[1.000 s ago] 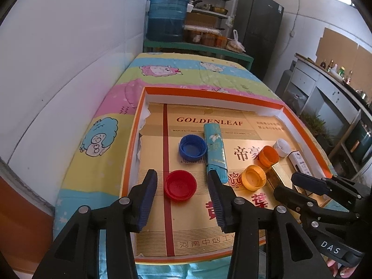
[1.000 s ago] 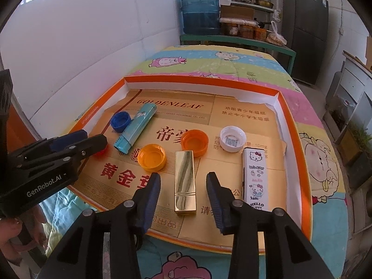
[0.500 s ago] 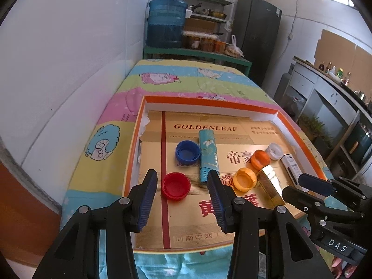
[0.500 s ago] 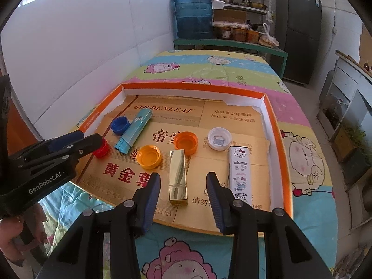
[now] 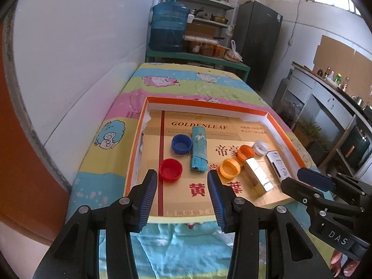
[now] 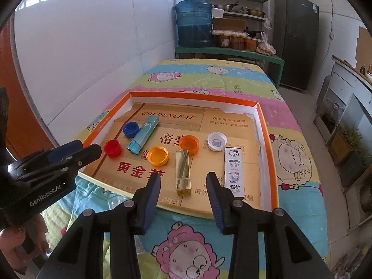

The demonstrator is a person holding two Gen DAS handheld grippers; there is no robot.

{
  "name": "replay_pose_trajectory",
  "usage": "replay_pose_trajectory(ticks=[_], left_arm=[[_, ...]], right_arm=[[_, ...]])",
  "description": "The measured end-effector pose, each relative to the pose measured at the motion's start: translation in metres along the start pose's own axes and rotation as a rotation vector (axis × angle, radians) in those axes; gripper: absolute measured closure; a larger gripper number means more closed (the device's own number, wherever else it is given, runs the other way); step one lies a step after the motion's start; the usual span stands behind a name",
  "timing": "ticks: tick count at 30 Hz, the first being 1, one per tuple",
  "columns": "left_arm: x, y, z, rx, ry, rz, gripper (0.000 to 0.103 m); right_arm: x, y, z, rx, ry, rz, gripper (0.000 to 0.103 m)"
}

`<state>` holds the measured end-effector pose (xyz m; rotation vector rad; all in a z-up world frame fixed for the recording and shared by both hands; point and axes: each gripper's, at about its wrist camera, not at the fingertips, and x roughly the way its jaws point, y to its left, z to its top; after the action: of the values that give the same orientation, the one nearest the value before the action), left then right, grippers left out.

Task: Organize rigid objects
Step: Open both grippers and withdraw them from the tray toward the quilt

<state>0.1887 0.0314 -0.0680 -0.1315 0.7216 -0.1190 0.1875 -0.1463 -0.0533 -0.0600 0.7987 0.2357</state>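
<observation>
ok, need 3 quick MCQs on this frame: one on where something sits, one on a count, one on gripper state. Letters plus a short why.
1. Where is the blue cap relative to the teal tube?
A. right beside it, on the wall side
B. stacked on top of it
C. outside the tray

2. How many bottle caps lie in the tray?
A. three
B. five
C. seven

3. What is the right gripper doing?
A. clamped on the gold box
B. open, holding nothing
C. shut on a cap

Answers:
1 A: the cap sits against the tube's side nearer the white wall.
2 B: blue, red, yellow, orange, white.
3 B: its jaws stand apart, short of the gold box.
</observation>
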Motion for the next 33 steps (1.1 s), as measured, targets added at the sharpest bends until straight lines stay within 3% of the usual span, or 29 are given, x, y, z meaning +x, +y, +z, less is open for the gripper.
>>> replay_pose_trajectory(ticks=[21,33], left_arm=[[-0.051,-0.018,-0.014,0.021,-0.030,-0.001,0.057],[-0.019,-0.060,-0.054,-0.027,0.087,-0.049,0.057]], right_arm=[[-0.047,-0.002,-0.019,0.014,-0.049,-0.001,0.062],[-0.061,-0.021,-0.040,0.058,-0.045,-0.009,0.062]])
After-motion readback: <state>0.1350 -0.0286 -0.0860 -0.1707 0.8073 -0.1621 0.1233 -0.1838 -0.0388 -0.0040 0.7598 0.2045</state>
